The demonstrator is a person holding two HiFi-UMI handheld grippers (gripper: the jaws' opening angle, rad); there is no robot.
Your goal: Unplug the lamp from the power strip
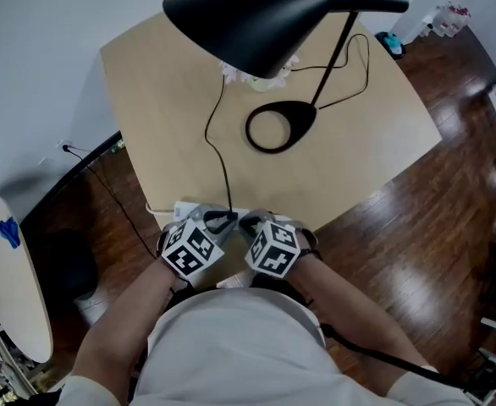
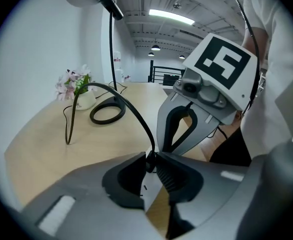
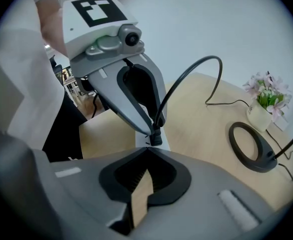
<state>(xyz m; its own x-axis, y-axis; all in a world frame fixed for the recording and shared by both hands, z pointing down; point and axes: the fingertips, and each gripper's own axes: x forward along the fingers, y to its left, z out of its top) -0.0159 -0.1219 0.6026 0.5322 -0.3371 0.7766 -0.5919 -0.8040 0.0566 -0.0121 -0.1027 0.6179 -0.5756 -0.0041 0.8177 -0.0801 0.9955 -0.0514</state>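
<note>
Plug (image 2: 149, 160): black, at the table's near edge, on top of the white power strip (image 1: 186, 209).
Left gripper (image 1: 221, 222): angled steeply down, its jaw tips closed on the plug, with the cord rising out between them.
Right gripper (image 3: 145, 153): just beside the left one and also pointing down. Its jaws are pressed together with nothing between them, and the tips are close above the strip.
Cord (image 1: 217, 142): thin and black, arching up from the plug and running across the table (image 1: 163, 100) toward the lamp.
Lamp base (image 1: 279, 125): black ring lying flat mid-table, with a slanted stem.
Flowers (image 3: 266, 96): pink, in a small white pot just beyond the base.
Lamp shade (image 1: 248, 19): broad and black, hanging above the flowers.
</note>
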